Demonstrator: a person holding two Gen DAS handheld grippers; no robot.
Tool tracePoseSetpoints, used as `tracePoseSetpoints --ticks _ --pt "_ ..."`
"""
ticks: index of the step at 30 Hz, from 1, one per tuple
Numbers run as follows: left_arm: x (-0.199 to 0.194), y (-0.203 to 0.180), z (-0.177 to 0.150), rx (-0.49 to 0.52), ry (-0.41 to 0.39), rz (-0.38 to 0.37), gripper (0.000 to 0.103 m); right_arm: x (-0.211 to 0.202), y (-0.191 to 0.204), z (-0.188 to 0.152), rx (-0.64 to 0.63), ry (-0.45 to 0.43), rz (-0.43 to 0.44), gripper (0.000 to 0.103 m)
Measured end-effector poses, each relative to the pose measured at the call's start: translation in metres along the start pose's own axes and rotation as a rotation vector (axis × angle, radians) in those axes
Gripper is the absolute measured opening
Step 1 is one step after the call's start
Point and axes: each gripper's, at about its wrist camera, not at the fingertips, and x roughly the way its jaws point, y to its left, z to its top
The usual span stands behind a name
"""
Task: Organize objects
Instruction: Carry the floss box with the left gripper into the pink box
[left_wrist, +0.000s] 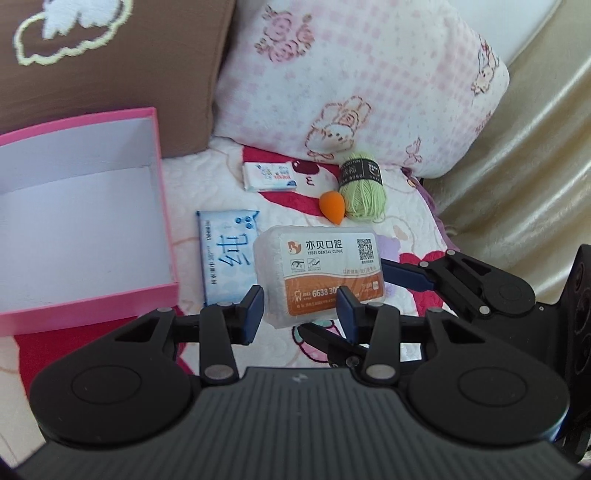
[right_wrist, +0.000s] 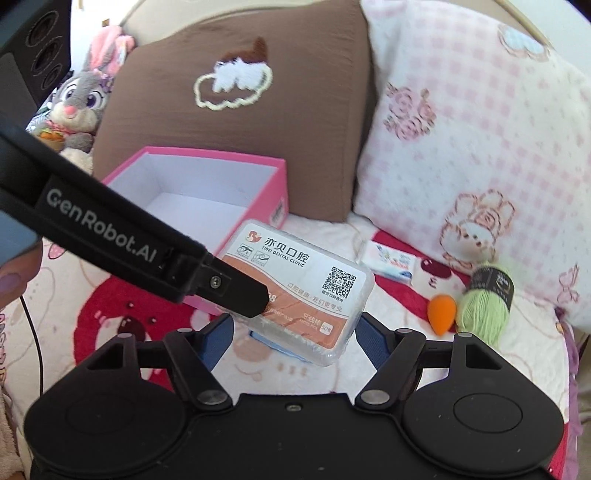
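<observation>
**Left tool holds the floss pick box above the bed**

The left tool (left_wrist: 301, 308) is closed on a clear plastic box (left_wrist: 320, 275) of dental floss picks, and its blue pads press the two long sides near the lower end. The box is rectangular with rounded corners. Its lid carries a label, white on the upper half with a small logo, Chinese characters and a QR code, and orange on the lower half with a phone number. Through the clear sides one can see white picks packed inside. The box is lifted off the bed (left_wrist: 402, 218), and in the right wrist view it is tilted and hangs over a blue wet wipe pack (left_wrist: 227, 254).

The right tool (right_wrist: 295, 338) is beside the box, with the jaws standing wide and the pads not touching it.

An open pink box (left_wrist: 164, 206) with a white inside lies to the left. Further back lie a small tissue pack (left_wrist: 269, 176), an orange sponge (left_wrist: 332, 208) and a skein of green yarn (left_wrist: 362, 192), the sponge touching the yarn.
</observation>
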Motion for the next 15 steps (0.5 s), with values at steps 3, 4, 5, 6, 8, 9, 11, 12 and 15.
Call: tracePoseSetpoints --ticks 3,4,5,6,8,9,11,12,15 --pt "-0.017 0.009 0.000 -0.010 -0.026 -0.003 0.041 -0.006 0.014 0.008 -0.037 -0.027 -0.008 0.075" --pt "-0.022 0.012 0.001 -0.014 -0.034 -0.003 0.041 -0.007 0.018 0.011 -0.045 -0.034 -0.007 0.075" --pt "-0.027 0.014 0.001 -0.018 -0.040 -0.002 0.041 -0.009 0.022 0.015 -0.048 -0.038 -0.002 0.074" --pt "-0.032 0.017 0.001 -0.016 -0.048 0.002 0.041 -0.009 0.025 0.018 -0.050 -0.041 0.001 0.074" --pt "-0.040 0.021 0.001 -0.013 -0.062 0.012 0.041 -0.011 0.034 0.025 -0.064 -0.050 0.001 0.074" --pt "-0.045 0.023 0.001 -0.013 -0.069 0.019 0.041 -0.011 0.039 0.028 -0.073 -0.053 0.002 0.074" --pt "-0.053 0.030 0.002 -0.020 -0.076 0.035 0.041 -0.009 0.048 0.035 -0.089 -0.055 0.008 0.074" --pt "-0.057 0.034 0.001 -0.025 -0.079 0.044 0.041 -0.007 0.052 0.038 -0.096 -0.052 0.013 0.074" --pt "-0.065 0.048 0.001 -0.052 -0.078 0.069 0.041 -0.001 0.067 0.047 -0.118 -0.045 0.030 0.074"
